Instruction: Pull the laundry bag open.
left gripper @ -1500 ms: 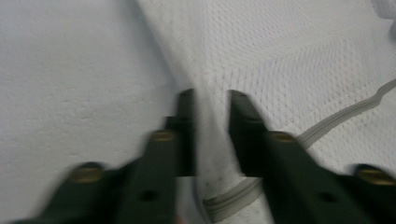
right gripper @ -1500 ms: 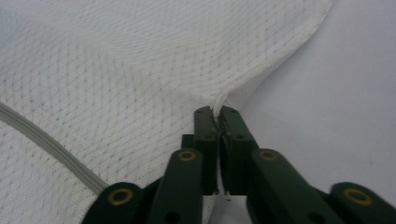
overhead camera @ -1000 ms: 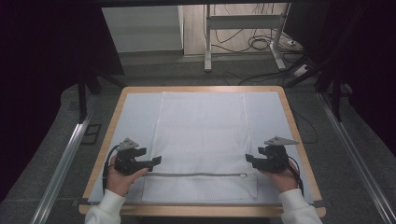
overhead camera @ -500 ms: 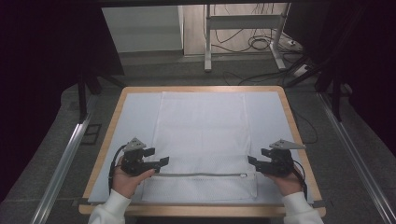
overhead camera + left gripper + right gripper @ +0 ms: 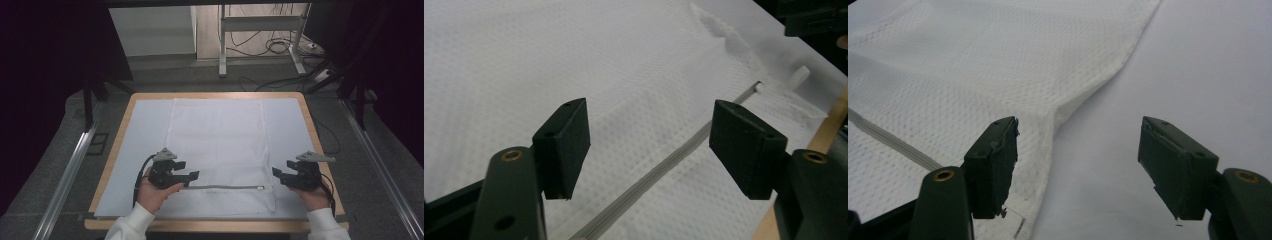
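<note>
Mesh laundry bag lies flat on the pale sheet that covers the wooden table, its zipper running across close to the bag's near edge. Both grippers sit at that end: the left gripper over the bag's near left part, just beyond the zipper's left end, and the right gripper just off the bag's right edge. Neither is grasping anything. The left one's jaws have just been closing a little, yet in the left gripper view they stand well apart above the mesh with the zipper line passing beneath the gap; the right one's jaws are spread over the bag's edge and bare sheet. The risk I see is a pinch that takes only the top layer, or catches the sheet along with the mesh, so a lift would drag the cover or let the bag sag unevenly. A bite on the zipper tape could also slip, since it looks narrow and smooth. Whether the zipper is fully shut is hard to judge; its white pull near the bag's right edge is small and blurred. The bag's near corners are partly hidden behind the hands.
</note>
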The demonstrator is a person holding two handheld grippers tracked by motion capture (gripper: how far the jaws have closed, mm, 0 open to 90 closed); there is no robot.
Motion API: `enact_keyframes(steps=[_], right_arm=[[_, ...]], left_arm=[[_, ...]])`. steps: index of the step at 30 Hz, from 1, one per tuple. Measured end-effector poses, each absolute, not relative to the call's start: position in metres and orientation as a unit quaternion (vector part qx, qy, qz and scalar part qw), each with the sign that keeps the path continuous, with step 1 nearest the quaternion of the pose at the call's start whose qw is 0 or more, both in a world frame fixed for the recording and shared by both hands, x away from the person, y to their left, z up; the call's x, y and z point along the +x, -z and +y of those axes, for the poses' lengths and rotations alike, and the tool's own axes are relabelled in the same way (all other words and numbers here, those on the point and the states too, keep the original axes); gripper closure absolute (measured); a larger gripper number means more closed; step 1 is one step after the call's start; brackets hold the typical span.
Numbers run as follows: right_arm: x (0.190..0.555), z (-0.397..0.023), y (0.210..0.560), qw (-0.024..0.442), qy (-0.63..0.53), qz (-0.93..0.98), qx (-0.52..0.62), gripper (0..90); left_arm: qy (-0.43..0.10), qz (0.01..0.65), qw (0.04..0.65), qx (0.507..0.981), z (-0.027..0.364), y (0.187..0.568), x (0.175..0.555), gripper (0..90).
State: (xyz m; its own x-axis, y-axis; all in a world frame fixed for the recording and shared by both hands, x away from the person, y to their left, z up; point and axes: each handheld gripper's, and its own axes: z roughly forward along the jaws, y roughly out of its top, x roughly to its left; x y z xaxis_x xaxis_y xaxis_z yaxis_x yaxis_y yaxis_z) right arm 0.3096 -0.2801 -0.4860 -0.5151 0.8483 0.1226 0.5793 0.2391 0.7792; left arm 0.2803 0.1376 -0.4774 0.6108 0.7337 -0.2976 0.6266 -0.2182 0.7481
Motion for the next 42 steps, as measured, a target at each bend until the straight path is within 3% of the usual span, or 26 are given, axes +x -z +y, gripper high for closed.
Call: enact_keyframes(steps=[42], right_arm=[[0.309,-0.283,0.491,0.17,-0.399,0.765,0.475,31.2]], left_arm=[[0.011,0.389,0.43,0.815,0.038,0.492,0.284,38.3]])
